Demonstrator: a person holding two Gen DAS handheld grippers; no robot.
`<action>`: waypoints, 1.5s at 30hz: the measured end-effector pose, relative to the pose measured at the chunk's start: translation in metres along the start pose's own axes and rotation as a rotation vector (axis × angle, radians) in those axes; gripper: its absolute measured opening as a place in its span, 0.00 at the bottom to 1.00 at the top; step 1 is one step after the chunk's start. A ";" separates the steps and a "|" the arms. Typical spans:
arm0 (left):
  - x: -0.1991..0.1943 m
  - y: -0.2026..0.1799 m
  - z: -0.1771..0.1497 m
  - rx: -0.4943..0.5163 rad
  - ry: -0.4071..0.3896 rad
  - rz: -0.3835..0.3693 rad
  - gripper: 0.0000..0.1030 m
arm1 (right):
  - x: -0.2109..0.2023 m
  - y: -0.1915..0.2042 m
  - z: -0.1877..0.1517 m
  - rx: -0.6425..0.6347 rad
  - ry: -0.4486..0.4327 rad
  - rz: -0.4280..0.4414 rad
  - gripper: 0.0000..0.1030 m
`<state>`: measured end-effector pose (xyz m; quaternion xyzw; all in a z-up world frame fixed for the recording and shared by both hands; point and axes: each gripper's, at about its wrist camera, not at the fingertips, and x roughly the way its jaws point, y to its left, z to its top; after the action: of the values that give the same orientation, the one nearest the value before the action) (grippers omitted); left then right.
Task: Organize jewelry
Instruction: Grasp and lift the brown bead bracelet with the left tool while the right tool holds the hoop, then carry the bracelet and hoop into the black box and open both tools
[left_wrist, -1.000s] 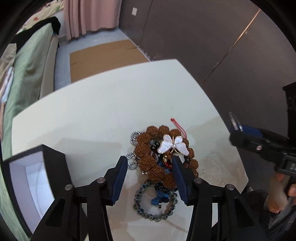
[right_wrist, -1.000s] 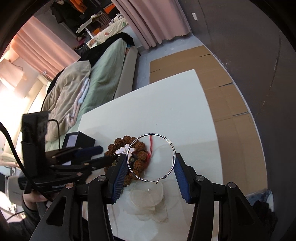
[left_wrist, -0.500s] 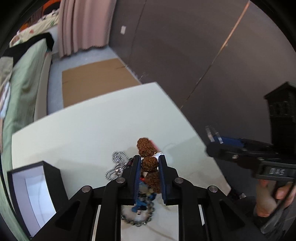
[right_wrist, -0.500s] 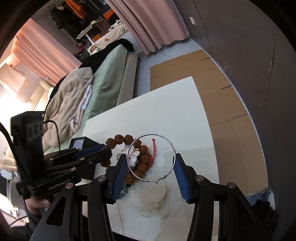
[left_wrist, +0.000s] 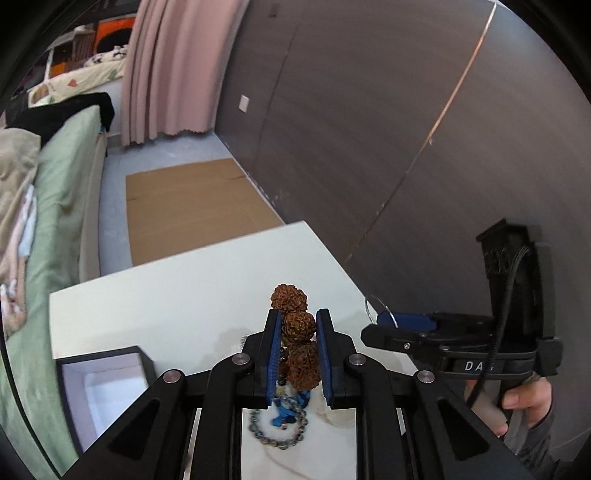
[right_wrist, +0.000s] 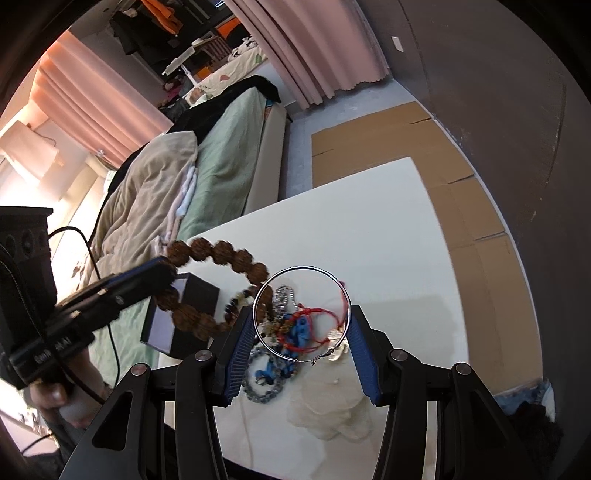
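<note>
Bedside desk (right_wrist: 388, 236): left claw (left_wrist: 298, 328) clamps a bead bracelet (right_wrist: 218, 254), right claw (right_wrist: 301, 332) grips a hoop (right_wrist: 301, 314). Trailing strands could snag the bracelet and drag the pile (right_wrist: 291, 332).

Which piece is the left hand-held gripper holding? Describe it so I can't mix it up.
Above the white table, beside the black box, the left hand-held gripper clamps a bracelet. Its big, rough brown beads set it apart from the thin silver hoop and the pile's small beads.

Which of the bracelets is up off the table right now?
The brown seed-bead bracelet, clamped in the left tongs and hanging in the air. The grey bead bracelet lies on the table.
</note>
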<state>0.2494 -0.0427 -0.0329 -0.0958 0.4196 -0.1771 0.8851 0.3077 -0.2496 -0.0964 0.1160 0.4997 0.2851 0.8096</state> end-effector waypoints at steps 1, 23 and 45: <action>-0.003 0.002 0.001 -0.006 -0.007 0.002 0.19 | 0.001 0.003 0.000 -0.002 0.000 0.002 0.50; -0.039 0.072 -0.015 -0.108 -0.016 0.124 0.19 | 0.031 0.061 0.002 -0.065 0.024 0.049 0.50; -0.055 0.152 -0.050 -0.283 0.109 0.250 0.20 | 0.056 0.124 0.001 -0.138 0.041 0.136 0.50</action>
<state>0.2143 0.1175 -0.0739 -0.1566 0.4963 -0.0102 0.8538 0.2842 -0.1169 -0.0788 0.0878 0.4862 0.3754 0.7842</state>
